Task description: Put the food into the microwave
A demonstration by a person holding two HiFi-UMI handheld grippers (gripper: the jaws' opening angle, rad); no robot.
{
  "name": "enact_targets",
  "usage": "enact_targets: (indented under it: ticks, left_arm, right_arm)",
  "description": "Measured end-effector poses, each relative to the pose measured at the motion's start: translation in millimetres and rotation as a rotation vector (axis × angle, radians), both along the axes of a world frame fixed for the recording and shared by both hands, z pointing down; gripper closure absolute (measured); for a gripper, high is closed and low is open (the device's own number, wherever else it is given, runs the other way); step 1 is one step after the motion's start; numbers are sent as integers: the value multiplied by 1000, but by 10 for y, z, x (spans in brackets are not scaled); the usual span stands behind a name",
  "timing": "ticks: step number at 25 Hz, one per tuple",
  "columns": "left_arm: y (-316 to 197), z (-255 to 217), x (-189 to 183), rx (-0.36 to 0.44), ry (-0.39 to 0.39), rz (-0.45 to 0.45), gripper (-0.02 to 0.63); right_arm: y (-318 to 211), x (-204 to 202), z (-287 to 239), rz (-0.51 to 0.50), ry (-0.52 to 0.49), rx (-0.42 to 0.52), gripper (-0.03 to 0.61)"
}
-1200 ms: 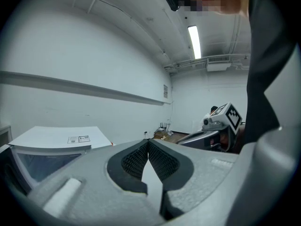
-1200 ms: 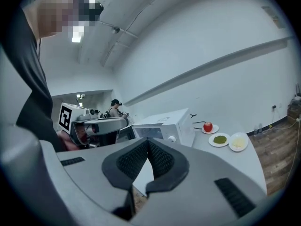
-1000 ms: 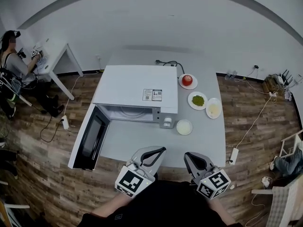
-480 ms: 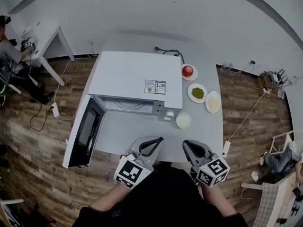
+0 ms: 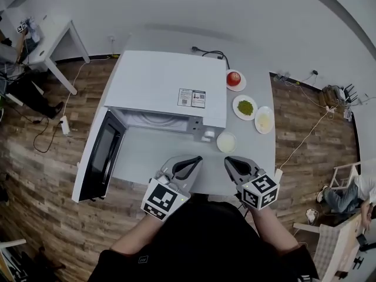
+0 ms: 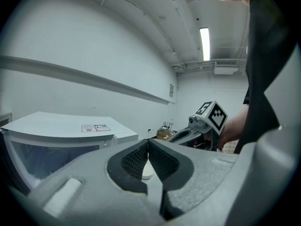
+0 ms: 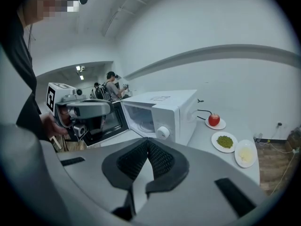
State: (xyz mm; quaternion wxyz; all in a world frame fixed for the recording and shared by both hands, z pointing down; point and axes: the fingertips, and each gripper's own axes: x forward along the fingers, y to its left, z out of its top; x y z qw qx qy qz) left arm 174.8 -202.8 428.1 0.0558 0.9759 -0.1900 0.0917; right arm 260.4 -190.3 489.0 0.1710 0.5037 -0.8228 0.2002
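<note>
As both hands edged fwd over table [image 5: 150, 160], left gripper [image 5: 198, 158] & right gripper [image 5: 227, 160] now sit nearer the food, jaws pinched together, empty. Microwave [image 5: 164, 90] door [image 5: 101, 157] open. Apple [image 5: 234, 79] & white bowl [image 5: 226, 141] untouched, right of microwave. Pickup not begun.

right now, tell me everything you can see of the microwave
The microwave is a white box that stands upright on the grey table, at its left part. Its door, with a dark window, is swung wide open to the left. Inside, only a glass turntable shows. A round white knob sits on the front panel at the right, and a printed sticker lies on the top. Neither gripper touches it.
</note>
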Motion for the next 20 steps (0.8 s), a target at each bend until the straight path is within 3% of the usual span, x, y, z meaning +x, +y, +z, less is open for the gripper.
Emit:
enact_targets:
  ticks: [7,15,20]
  left_arm:
    - [-24,234,49,-43,-6,-29,604]
    - [-44,499,165,5,-96,2,604]
    - [-197,690,241,-49,-74,-23,604]
  right_arm:
    - [-103,152,389,-41,136,-56,563]
    - [-204,324,721,-90,196,-117,563]
    - [-301,377,879,-129,234,-144,563]
